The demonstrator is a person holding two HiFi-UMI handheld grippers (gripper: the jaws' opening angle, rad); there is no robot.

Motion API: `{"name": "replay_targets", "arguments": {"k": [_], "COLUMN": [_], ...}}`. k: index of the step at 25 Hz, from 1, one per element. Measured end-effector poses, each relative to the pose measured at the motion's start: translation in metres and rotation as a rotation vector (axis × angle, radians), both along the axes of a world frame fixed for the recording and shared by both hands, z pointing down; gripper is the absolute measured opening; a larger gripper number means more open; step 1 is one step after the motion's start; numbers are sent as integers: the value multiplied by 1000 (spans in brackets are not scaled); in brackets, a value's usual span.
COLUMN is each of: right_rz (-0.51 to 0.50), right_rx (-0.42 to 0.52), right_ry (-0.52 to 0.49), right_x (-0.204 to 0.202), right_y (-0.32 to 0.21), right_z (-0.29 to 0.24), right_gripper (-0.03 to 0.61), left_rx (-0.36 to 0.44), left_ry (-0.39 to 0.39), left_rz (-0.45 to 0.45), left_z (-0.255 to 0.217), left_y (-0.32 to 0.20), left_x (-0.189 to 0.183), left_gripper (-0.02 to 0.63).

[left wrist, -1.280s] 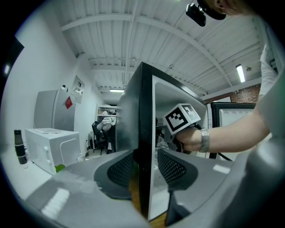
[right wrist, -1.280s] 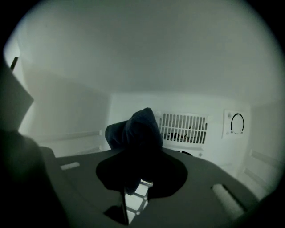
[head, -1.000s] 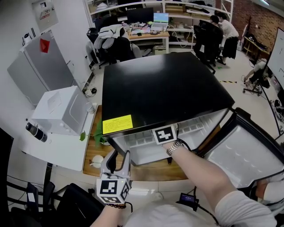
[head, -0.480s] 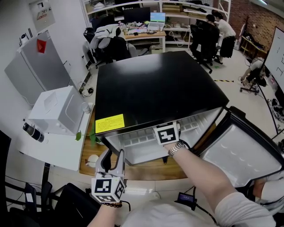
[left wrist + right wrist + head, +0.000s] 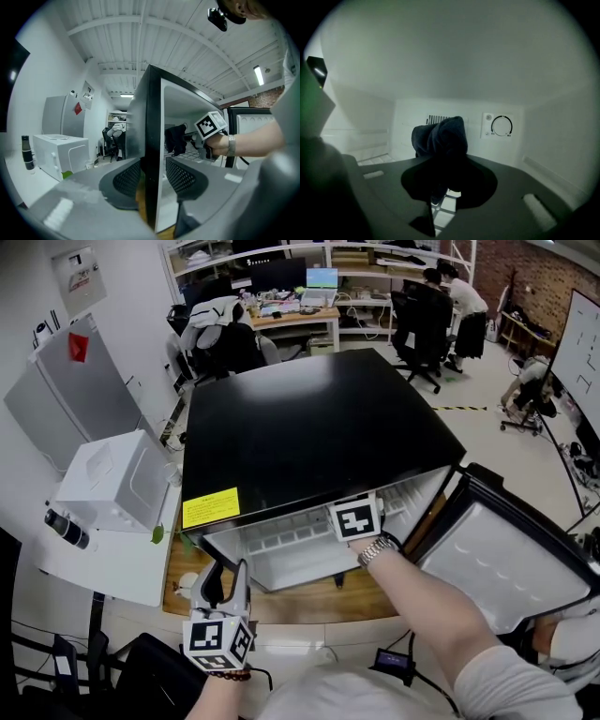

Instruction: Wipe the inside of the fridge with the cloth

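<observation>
Your right gripper [image 5: 442, 165] is deep inside the fridge [image 5: 309, 427], fingers pressed tight on the dark cloth [image 5: 440, 136]. The cloth bunches up past the tips, in front of the white back wall [image 5: 464, 84]. The vent [image 5: 437, 119] sits just behind it, the dial [image 5: 502, 126] off to its right. I can't tell whether cloth meets wall. On the other side, your left gripper [image 5: 152, 169] straddles the front edge of the fridge's left wall, fingers half apart and pinching that edge. The door [image 5: 506, 559] hangs wide open on the right.
</observation>
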State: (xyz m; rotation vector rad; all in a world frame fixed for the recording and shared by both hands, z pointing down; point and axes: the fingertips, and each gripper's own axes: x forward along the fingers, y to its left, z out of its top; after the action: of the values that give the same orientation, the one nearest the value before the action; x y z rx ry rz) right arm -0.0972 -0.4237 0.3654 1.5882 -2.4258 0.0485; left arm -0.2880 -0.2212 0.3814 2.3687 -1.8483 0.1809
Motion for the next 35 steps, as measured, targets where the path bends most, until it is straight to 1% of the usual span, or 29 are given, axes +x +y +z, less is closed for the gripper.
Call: {"name": "replay_targets", "arguments": {"k": [18, 30, 35], "right_rz": [79, 185, 220], "right_rx": [-19, -43, -43], "right_ry": [-12, -19, -28], "right_x": [47, 82, 88], "right_y": [-14, -18, -16], "right_z": [1, 5, 4], "right_gripper": [77, 77, 77], "left_rx": [-6, -15, -22], "left_ry": [0, 12, 18], "left_rz": [-39, -62, -69], "left_z": [-1, -1, -1], "left_y": [-2, -3, -2], "left_x": [-1, -1, -2], "left_gripper": [166, 169, 173]}}
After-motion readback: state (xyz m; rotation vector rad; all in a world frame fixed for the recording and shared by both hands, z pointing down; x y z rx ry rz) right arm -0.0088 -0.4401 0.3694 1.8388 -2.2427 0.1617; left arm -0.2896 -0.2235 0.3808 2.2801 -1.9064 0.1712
